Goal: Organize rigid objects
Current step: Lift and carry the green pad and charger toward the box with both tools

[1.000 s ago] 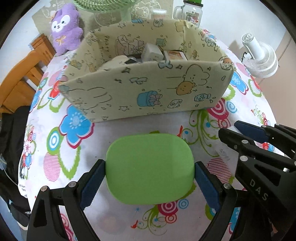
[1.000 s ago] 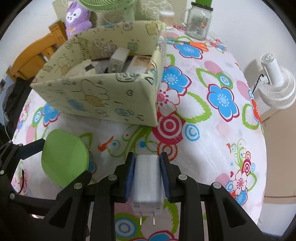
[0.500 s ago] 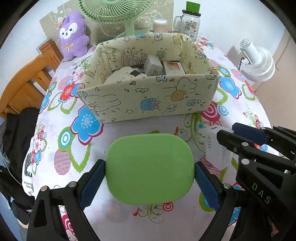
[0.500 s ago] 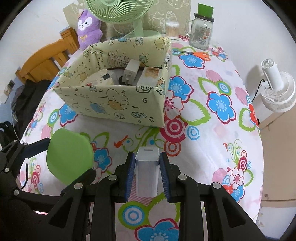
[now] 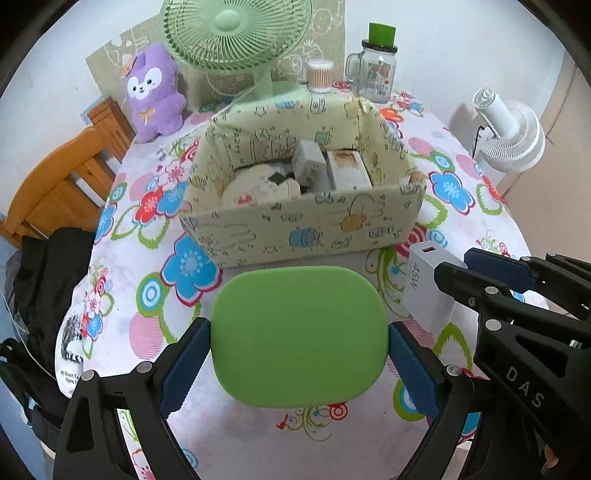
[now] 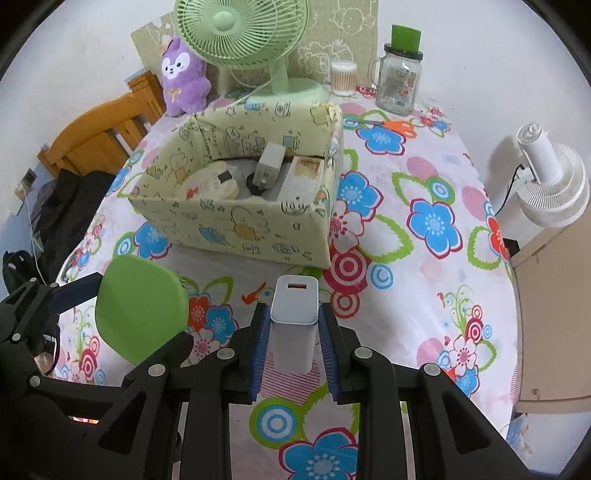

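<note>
Partly, the right gripper [image 6: 294, 334] hides the charger's [image 6: 293, 325] lower end.

- My left wrist camera looks forward and down along its gripper, close above the floral table [image 5: 147, 258], facing the patterned box [image 5: 303, 229].
- My right wrist camera sits beside it, to its right, facing likewise.
- Both views share the box, green fan [image 6: 242, 33] and jar [image 6: 399, 79].
</note>
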Tool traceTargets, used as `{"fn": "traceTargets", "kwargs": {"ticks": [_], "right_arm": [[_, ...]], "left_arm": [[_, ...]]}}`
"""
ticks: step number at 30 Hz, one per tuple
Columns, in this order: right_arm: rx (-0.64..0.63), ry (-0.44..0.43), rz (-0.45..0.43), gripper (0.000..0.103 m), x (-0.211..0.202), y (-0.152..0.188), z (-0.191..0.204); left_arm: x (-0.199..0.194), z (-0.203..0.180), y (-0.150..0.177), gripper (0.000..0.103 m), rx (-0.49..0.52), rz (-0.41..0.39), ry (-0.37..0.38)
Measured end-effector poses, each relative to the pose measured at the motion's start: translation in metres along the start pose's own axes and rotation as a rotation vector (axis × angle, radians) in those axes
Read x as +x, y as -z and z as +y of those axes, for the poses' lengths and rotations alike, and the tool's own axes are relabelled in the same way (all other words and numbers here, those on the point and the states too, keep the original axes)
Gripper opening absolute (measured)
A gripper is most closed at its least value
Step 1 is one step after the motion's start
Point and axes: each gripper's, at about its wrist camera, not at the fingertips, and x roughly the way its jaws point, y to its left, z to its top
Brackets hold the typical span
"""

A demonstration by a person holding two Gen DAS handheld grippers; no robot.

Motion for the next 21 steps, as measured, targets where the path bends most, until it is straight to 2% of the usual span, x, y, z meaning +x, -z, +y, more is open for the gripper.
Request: {"fn": "traceTargets", "kwargs": {"ticks": [21], "right_arm": [[0.001, 0.027, -0.055, 0.029, -0.043, -0.036, 0.011]], "left_arm": [[-0.038, 0.008, -0.037, 0.095, 0.07, -0.058, 0.004]]}}
